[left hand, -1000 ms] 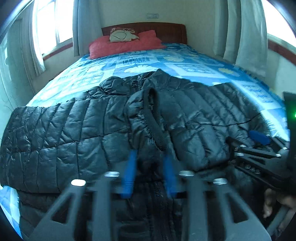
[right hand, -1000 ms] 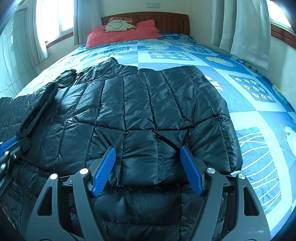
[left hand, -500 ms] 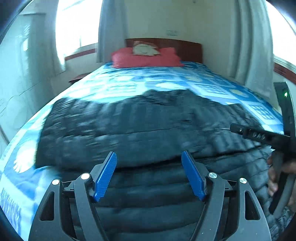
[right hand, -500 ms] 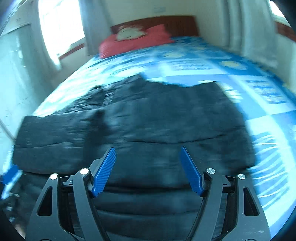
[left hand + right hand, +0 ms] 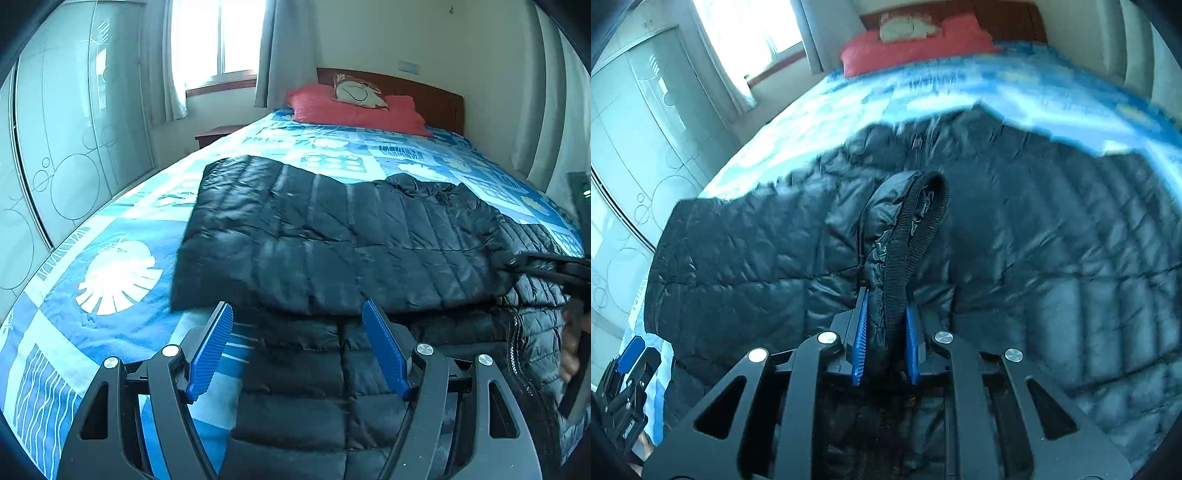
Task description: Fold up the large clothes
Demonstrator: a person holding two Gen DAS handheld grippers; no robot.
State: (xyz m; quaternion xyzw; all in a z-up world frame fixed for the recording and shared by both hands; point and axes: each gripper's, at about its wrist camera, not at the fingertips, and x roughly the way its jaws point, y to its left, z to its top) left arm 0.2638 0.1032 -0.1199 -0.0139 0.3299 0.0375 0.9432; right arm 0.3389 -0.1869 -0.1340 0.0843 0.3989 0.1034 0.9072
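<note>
A black quilted puffer jacket (image 5: 332, 240) lies spread on the bed, one sleeve folded across its body. My left gripper (image 5: 297, 350) is open and empty, low over the jacket's near left edge. My right gripper (image 5: 884, 332) is shut on the jacket's sleeve cuff (image 5: 908, 229), whose ribbed black band stands up between the blue pads. The right gripper also shows at the right edge of the left wrist view (image 5: 546, 267). The left gripper shows at the lower left of the right wrist view (image 5: 624, 373).
The bed has a blue patterned cover (image 5: 110, 273), a red pillow (image 5: 354, 110) and a wooden headboard (image 5: 428, 99). A frosted wardrobe (image 5: 66, 147) stands left of the bed, with a small nightstand (image 5: 214, 134) near the window.
My left gripper let go of the cuff, opened and swung left. My right gripper moved left over the jacket and closed on the sleeve cuff.
</note>
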